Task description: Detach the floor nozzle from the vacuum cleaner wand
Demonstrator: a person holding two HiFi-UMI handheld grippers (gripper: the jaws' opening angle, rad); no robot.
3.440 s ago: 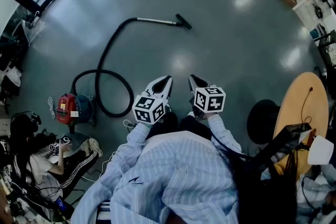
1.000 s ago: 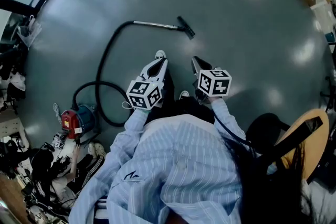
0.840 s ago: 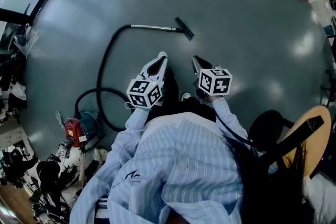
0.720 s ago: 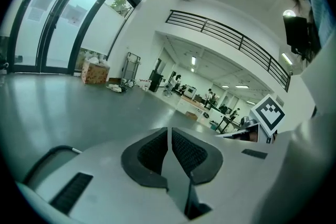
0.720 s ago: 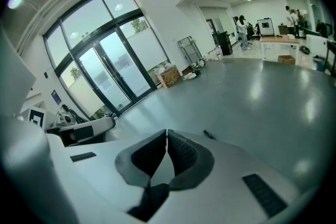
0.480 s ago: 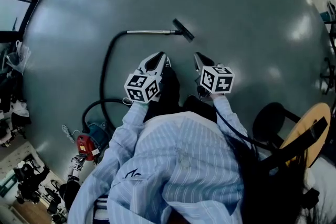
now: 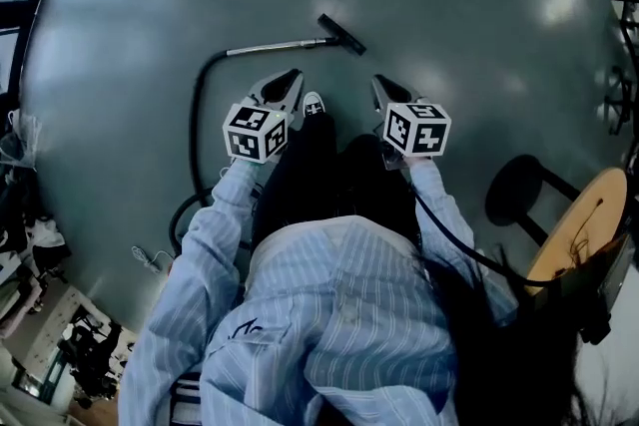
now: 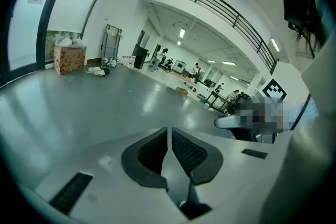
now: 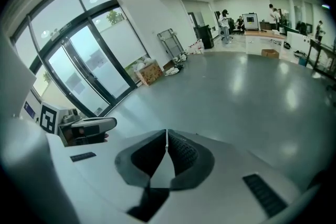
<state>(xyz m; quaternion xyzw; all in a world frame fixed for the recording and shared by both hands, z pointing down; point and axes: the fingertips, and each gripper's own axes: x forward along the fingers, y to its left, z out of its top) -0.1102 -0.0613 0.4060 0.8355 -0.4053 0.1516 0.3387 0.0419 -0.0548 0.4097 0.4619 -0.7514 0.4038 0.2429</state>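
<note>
In the head view a black floor nozzle [image 7: 341, 33] lies on the grey floor, joined to a silver wand [image 7: 280, 46] that runs left into a black hose [image 7: 196, 105]. My left gripper [image 7: 297, 75] hangs just below the wand, shut and empty. My right gripper [image 7: 377, 83] is shut and empty too, below and right of the nozzle. In the left gripper view the left gripper [image 8: 168, 130] has its pads together; the same goes for the right gripper [image 9: 167, 147] in its own view. Neither gripper view shows the vacuum.
A round black stool [image 7: 524, 190] and a wooden table [image 7: 579, 224] stand at the right. Cables and gear [image 7: 90, 354] clutter the lower left. The person's shoe [image 7: 314, 103] is between the grippers. Glass doors [image 9: 79, 65] and a cardboard box [image 8: 65, 57] stand far off.
I have walked toward the wand; nozzle and wand now lie just ahead of both grippers. The red vacuum body has slipped out of view at the lower left. Both grippers stayed shut.
</note>
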